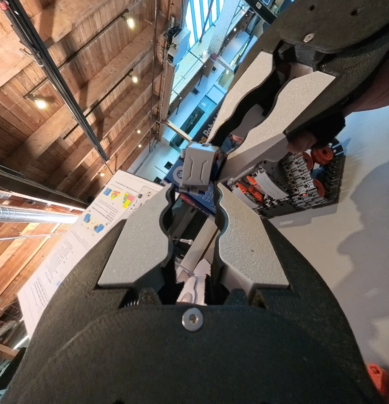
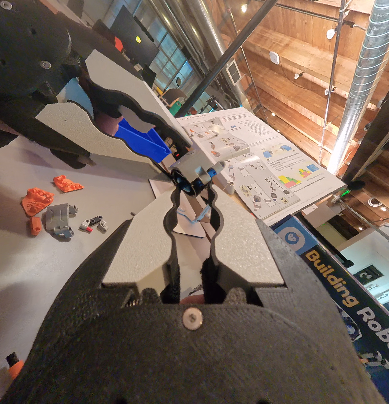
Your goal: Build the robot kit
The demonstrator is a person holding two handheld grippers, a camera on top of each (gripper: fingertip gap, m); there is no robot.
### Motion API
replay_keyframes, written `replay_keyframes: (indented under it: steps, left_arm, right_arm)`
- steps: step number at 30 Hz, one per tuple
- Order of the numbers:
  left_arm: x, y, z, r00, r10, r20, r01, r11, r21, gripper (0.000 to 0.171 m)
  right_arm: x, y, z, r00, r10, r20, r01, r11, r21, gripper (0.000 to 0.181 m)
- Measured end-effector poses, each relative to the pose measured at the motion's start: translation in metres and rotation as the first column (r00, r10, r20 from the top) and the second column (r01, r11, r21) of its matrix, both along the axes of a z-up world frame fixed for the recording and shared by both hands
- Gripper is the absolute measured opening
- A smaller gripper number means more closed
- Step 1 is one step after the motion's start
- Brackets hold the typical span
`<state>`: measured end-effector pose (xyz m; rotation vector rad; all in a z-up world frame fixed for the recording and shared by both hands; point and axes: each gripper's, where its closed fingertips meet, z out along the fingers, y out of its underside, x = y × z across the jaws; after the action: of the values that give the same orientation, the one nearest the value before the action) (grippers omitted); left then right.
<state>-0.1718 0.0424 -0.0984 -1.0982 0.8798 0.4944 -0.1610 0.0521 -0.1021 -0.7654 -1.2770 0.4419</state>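
Observation:
A grey building-kit part (image 1: 197, 170) with blue pins is held in the air between both grippers. My left gripper (image 1: 194, 187) has its jaws around the part's lower end, close against it. My right gripper (image 2: 192, 188) is shut on the part's (image 2: 192, 168) round black and blue end. In the left wrist view the right gripper (image 1: 218, 159) comes in from the upper right, held by a gloved hand (image 1: 302, 142). In the right wrist view the left gripper (image 2: 180, 160) comes in from the upper left.
A tracked model (image 1: 298, 181) with orange wheels stands on the white table (image 1: 342, 262). Loose orange pieces (image 2: 36, 201), a second grey part (image 2: 58, 218) and small connectors (image 2: 93, 223) lie on the table. A blue bin (image 2: 141, 142), an instruction booklet (image 2: 233, 153) and a blue box (image 2: 342, 306) are nearby. My two grippers' fingertips are within a few centimetres of each other.

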Motion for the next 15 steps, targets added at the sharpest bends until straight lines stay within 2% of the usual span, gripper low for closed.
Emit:
replay_keyframes:
  steps: [5, 15]
  left_arm:
    - [-0.0044, -0.0008, 0.0029, 0.999, -0.016, 0.029, 0.016, 1.0, -0.01, 0.035]
    - [-0.0009, -0.0007, -0.0009, 1.0, -0.009, -0.02, 0.009, 1.0, -0.007, 0.031]
  right_arm:
    - [0.0024, 0.0015, 0.0038, 1.0, 0.0, -0.019, 0.0, 1.0, -0.01, 0.023]
    - [0.0007, -0.0014, 0.0022, 1.0, 0.003, -0.011, -0.003, 1.0, 0.011, 0.023]
